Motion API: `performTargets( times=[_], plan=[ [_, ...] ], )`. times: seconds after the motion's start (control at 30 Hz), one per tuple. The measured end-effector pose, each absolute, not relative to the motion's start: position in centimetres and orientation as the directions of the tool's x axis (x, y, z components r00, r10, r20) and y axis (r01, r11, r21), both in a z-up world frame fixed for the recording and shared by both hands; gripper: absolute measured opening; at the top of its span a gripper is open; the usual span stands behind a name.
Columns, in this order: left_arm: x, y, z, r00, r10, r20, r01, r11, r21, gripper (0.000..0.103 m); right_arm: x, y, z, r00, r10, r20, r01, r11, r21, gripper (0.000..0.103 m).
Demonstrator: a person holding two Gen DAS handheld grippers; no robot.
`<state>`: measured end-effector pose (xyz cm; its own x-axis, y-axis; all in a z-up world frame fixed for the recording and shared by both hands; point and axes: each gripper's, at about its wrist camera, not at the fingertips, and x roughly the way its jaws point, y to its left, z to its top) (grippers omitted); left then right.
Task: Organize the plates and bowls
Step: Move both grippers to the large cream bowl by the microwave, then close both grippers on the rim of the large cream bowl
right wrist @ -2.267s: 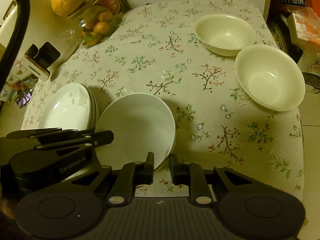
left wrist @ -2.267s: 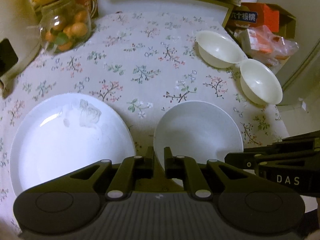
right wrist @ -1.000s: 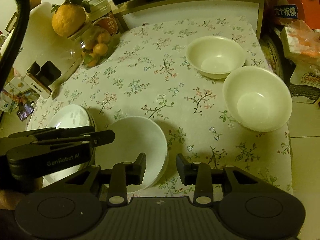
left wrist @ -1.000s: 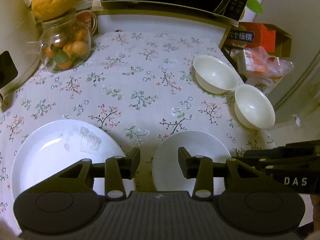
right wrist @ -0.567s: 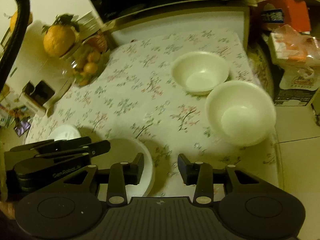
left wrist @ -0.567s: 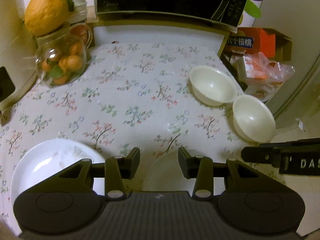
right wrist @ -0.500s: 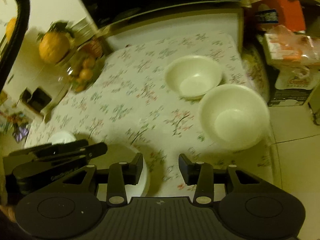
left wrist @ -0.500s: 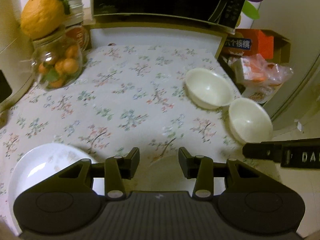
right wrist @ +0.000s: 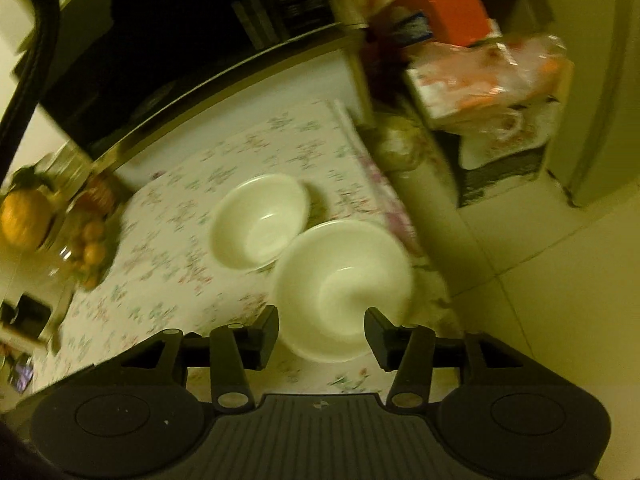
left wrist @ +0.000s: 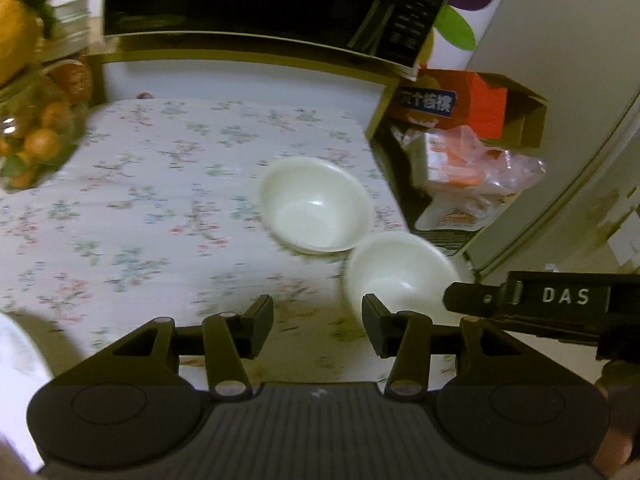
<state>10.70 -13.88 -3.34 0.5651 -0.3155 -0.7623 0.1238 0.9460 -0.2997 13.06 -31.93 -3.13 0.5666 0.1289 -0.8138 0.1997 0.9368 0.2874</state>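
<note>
**Two empty bowls at the table's right edge, both grippers spread above them**

The left gripper (left wrist: pixel 317 327) hangs over the floral tablecloth (left wrist: pixel 160 208) with its jaws wide apart and nothing between them. The right gripper (right wrist: pixel 321 330) is likewise released, its jaws parted, and the near bowl (right wrist: pixel 340 284) lies just beyond its fingertips, framed between them but not touched as far as the blurred view shows.

The two white bowls sit side by side at the right edge of the table. The far bowl (left wrist: pixel 316 210) stands upright with nothing in it; only a small glint shows on its inner wall. The near bowl (left wrist: pixel 400 272) is also upright and holds nothing, and its rim looks to touch or very nearly touch the far bowl's rim. In the left wrist view the right gripper's black body (left wrist: pixel 560 308), marked DAS, reaches in just right of the near bowl.

A sliver of a white plate (left wrist: pixel 16 360) shows at the lower left edge. A glass jar (left wrist: pixel 36 148) at the far left holds small orange fruits, with a large yellow citrus (left wrist: pixel 16 48) on top. Off the table's right side, an open cardboard box (left wrist: pixel 520 120) holds an orange carton (left wrist: pixel 452 104), with a clear bag of packets (left wrist: pixel 472 172) in front of it
</note>
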Motion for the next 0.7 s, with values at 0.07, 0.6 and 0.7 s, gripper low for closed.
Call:
performTargets(
  times=[0.07,0.6,0.7],
  plan=[
    [11.2,-15.1,-3.7,0.561,-0.305,-0.769,0.125,0.95,-0.286,0.046,13.1,-32.4,-3.1,0.572,0.093,-0.815,0.224,0.938,0.265,0.052],
    [13.5,-17.2,-5.8,0.542,-0.239,-0.805,0.067,0.968,-0.242,0.041,14.6,-33.9,-5.6,0.506,0.098,-0.857,0.317,0.903,0.291,0.055],
    [13.7,-17.3,-6.2,0.538,-0.233,-0.81,0.067,0.97,-0.234,0.041,14.7,-33.8,-5.9,0.496,0.09,-0.864,0.319,0.906,0.277,0.055]
  ],
)
